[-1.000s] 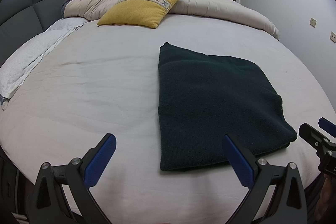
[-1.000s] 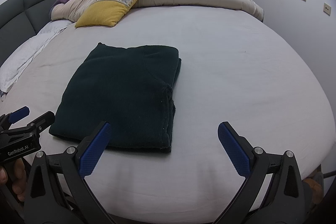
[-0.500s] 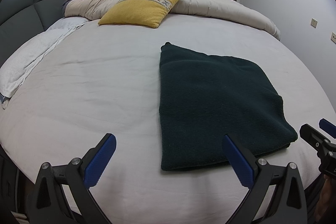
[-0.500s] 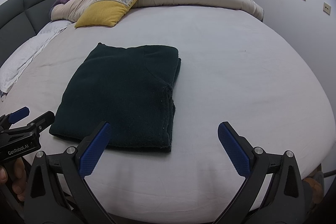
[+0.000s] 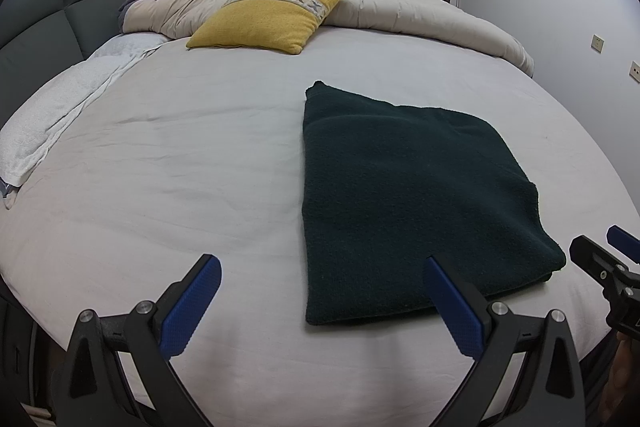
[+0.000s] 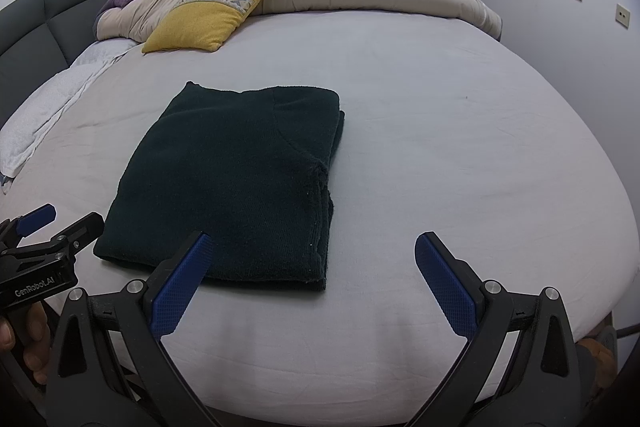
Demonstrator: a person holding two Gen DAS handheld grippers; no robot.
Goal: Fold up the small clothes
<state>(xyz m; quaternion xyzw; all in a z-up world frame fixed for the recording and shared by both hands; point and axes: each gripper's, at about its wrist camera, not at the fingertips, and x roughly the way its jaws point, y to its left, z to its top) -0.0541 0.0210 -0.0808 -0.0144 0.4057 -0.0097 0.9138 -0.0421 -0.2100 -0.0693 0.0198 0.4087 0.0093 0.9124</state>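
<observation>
A dark green knitted garment [image 5: 404, 195] lies folded into a flat rectangle on the pale bed sheet [image 5: 180, 167]; it also shows in the right wrist view [image 6: 236, 183]. My left gripper [image 5: 320, 301] is open and empty, held above the bed's near edge, just left of the garment's near corner. My right gripper [image 6: 312, 281] is open and empty, held near the garment's near right corner. Each gripper shows at the edge of the other's view: the right one [image 5: 600, 259], the left one [image 6: 52, 231].
A yellow pillow [image 5: 272, 15] and a rumpled beige duvet [image 5: 420, 11] lie at the far side of the bed. A white towel [image 5: 52, 115] lies along the left edge by the grey headboard [image 5: 36, 15]. Wardrobe doors and a brown door stand behind.
Both grippers stay open and almost still. The left wrist view has shifted very slightly; the garment has not moved.
</observation>
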